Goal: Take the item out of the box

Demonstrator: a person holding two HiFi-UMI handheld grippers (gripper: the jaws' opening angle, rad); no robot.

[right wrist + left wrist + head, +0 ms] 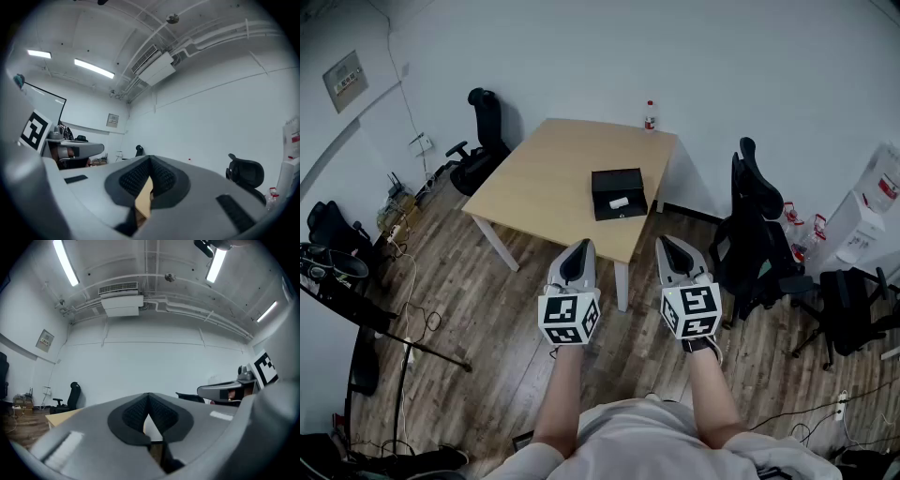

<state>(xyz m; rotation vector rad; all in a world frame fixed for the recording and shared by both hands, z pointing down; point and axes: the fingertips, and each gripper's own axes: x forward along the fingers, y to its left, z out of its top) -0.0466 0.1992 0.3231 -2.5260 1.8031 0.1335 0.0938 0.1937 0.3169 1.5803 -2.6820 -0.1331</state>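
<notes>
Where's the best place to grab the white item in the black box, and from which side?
Probably its middle, across the short width, coming from above: the item lies flat and lengthwise inside the box, whose walls look likely to block a sideways approach.

Well ahead of both pairs of jaws, a small white item (620, 202) lies in the open black box (619, 193), too small to identify. Both gripper views hide the box behind the jaws themselves. Far right of the jaws, a water dispenser (874, 211) is cut by the frame's edge.
</notes>
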